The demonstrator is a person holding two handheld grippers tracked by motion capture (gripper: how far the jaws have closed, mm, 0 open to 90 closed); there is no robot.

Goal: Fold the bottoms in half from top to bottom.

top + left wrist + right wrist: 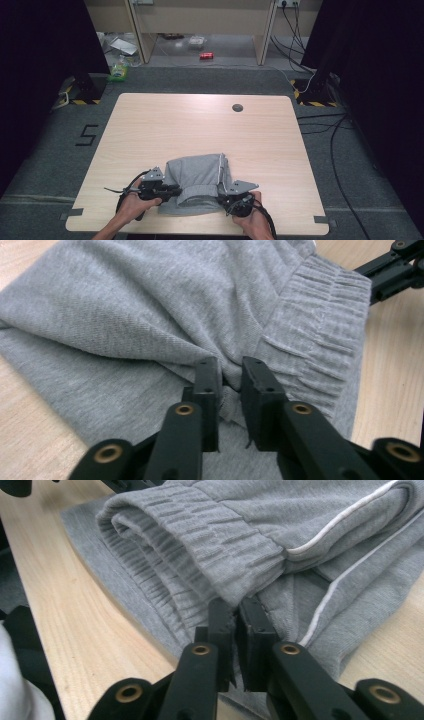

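Here, at the table's [150,130] near edge, the left gripper [230,371] pinches a fold of the grey garment [197,180], and the right gripper [237,611] clamps its ribbed waistband. The garment lies bunched between both grippers, stretching away toward the table's middle.

A pale wooden table [200,125] with rounded corners fills the middle of the high view, standing on dark grey carpet. Near its far edge sits a small round dark cable port [237,107]. Down at the near edge lies a folded grey garment [197,182], bunched in layers, flat on the wood. Its ribbed elastic waistband [200,545] is doubled over, and a thin white piping line [345,522] runs along one fold.
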